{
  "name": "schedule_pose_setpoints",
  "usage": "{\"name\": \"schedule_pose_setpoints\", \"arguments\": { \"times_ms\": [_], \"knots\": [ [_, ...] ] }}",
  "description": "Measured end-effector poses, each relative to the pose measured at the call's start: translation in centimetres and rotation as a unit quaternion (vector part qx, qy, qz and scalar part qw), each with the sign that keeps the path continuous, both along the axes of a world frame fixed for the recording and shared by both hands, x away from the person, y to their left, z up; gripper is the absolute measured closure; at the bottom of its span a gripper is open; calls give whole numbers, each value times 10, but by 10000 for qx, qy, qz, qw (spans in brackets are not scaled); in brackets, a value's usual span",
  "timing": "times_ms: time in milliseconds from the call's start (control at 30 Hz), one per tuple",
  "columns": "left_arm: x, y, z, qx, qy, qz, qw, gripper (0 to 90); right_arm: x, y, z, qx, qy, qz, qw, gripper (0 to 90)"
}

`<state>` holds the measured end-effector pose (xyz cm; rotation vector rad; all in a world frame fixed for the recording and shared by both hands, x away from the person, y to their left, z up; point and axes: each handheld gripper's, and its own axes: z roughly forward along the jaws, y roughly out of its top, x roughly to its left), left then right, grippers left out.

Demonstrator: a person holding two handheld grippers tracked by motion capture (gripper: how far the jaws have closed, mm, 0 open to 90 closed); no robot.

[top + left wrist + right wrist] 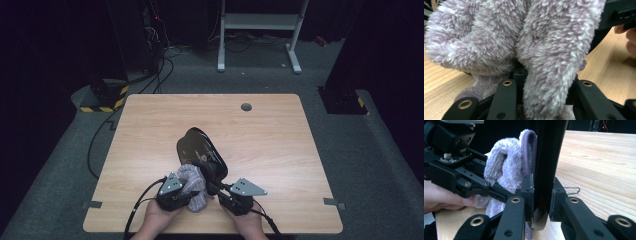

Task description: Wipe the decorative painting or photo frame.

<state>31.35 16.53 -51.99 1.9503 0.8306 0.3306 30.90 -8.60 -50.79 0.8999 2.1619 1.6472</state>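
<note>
Pale wood-grain laminate covers the 1 table [150, 125], a rounded rectangle with 1 grey grommet hole [246, 107] near its far edge; no writing can be read anywhere. Next in size comes 1 glossy black shoe [197, 147], smooth and shiny, with a dark lining and a tan underside seen in the right gripper view. It stands tilted near the table's near edge, held up off the wood. Smaller is 1 fluffy lilac-grey cloth [194, 182], thick and fleecy with a purple bound edge, bunched against the shoe's near end between the 2 grippers. The left gripper [186, 192], black with brass-coloured rivets and 1 grey three-cornered plate, has its jaws pinching a fold of this cloth [544, 57]. The right gripper [214, 189], built alike, has its jaws clamped on the shoe's black edge [546, 157]. Smallest is 1 thin wire clip [572, 190] lying on the wood.
</note>
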Motion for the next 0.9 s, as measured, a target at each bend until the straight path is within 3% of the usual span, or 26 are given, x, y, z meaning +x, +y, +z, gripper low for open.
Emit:
{"name": "schedule_pose_setpoints", "arguments": {
  "times_ms": [133,167,200,267,367,433,467,533,567,767,900],
  "knots": [
    [4,4,0,129,-120,125,9998,663,1,0,0,28,37,0,10000,785],
    [8,9,0,238,-207,322,9990,664,1,0,0,49,58,-4,10000,785],
    [8,9,0,238,-207,322,9990,664,1,0,0,49,58,-4,10000,785],
    [15,18,-1,265,-211,597,9976,664,2,0,0,74,77,-3,9999,785],
    [28,34,-1,318,-191,1087,9934,665,2,1,0,70,83,28,9999,785],
    [38,45,0,346,-135,1458,9886,665,1,1,0,72,82,37,9999,784],
    [43,51,0,333,-113,1682,9851,664,1,1,0,76,80,46,9999,785],
    [48,59,-1,231,-48,1960,9803,661,1,2,-1,80,73,68,9999,785],
    [49,60,-1,174,-19,1994,9798,661,1,2,-1,80,64,86,9999,786],
    [39,55,0,176,-111,1737,9846,665,0,3,-1,65,33,73,9999,785],
    [21,35,4,169,-270,1112,9933,665,0,3,-1,53,16,82,10000,786]
  ]
}}
